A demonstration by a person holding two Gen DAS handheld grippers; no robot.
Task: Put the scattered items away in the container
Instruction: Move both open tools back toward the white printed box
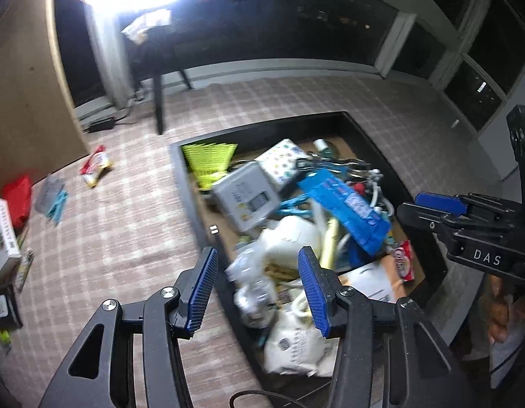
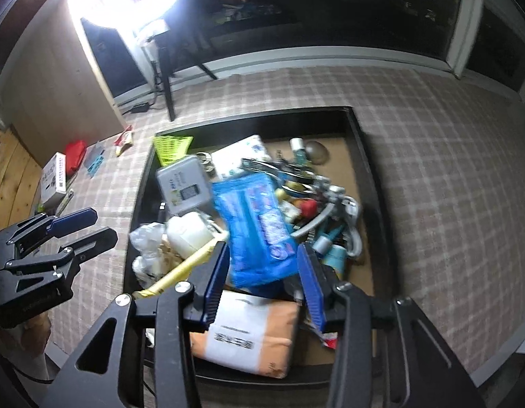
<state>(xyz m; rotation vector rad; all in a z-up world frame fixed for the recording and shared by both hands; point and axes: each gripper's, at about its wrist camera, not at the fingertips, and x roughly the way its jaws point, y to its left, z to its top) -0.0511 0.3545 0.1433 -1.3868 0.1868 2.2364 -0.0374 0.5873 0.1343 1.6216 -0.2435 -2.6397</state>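
A black-walled container (image 1: 189, 190) (image 2: 140, 190) sits on a plaid cloth, packed with clutter. A blurred grey box (image 1: 245, 197) (image 2: 184, 183) lies tilted on the pile, beside a blurred blue packet (image 1: 347, 210) (image 2: 255, 224). My left gripper (image 1: 257, 258) hangs open over the container's near-left wall with nothing gripped; it also shows at the left of the right wrist view as the left gripper (image 2: 82, 227). My right gripper (image 2: 262, 251) is open above the near end. The blue packet's lower end sits between its pads with a gap on the right. In the left wrist view the right gripper (image 1: 432, 207) reaches in from the right.
On the cloth left of the container lie a red-and-yellow snack packet (image 1: 95, 166), a grey pack with teal clips (image 1: 53, 200), a red pouch (image 1: 19, 197), a white box (image 1: 2, 238) and a black device (image 1: 2, 309). A dark table leg (image 1: 158, 102) stands behind.
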